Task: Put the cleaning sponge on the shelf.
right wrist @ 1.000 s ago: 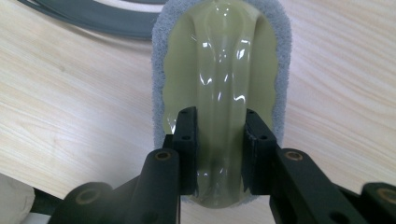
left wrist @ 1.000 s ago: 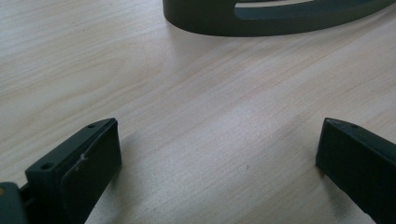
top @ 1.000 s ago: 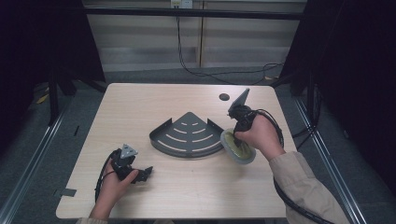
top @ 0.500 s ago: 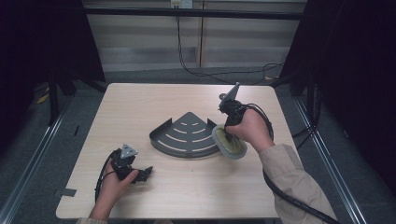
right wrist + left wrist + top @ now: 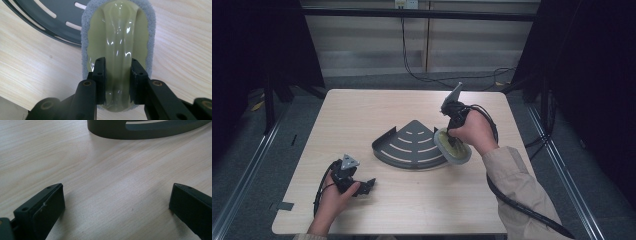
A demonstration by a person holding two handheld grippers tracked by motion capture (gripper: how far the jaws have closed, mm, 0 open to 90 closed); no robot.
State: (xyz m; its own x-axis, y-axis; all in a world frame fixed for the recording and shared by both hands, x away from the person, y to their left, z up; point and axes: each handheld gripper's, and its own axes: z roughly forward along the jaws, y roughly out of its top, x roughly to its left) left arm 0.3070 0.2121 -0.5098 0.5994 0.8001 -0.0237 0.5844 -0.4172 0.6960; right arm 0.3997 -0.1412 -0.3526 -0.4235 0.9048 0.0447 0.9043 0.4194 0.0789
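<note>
A dark grey fan-shaped slotted tray (image 5: 412, 145) lies mid-table; its rim (image 5: 140, 131) shows at the top of the left gripper view, and part of it (image 5: 47, 17) at the upper left of the right gripper view. My right gripper (image 5: 117, 77) is shut on the raised glossy handle of a yellow-green scrubbing pad (image 5: 117, 37) with a grey felt sole. In the high view that pad (image 5: 453, 146) hangs at the tray's right edge, tilted, under my right gripper (image 5: 455, 131). My left gripper (image 5: 362, 187) rests near the table's front left, jaws wide apart (image 5: 115, 202) over bare wood.
The light wooden table (image 5: 362, 110) has a small dark round mark near its back right. Black cables trail from both grippers and across the floor behind. Dark floor and metal frame rails surround the table.
My right gripper has carried the pad leftward and slightly up, from right of the tray to its right edge. The left gripper has stayed put.
</note>
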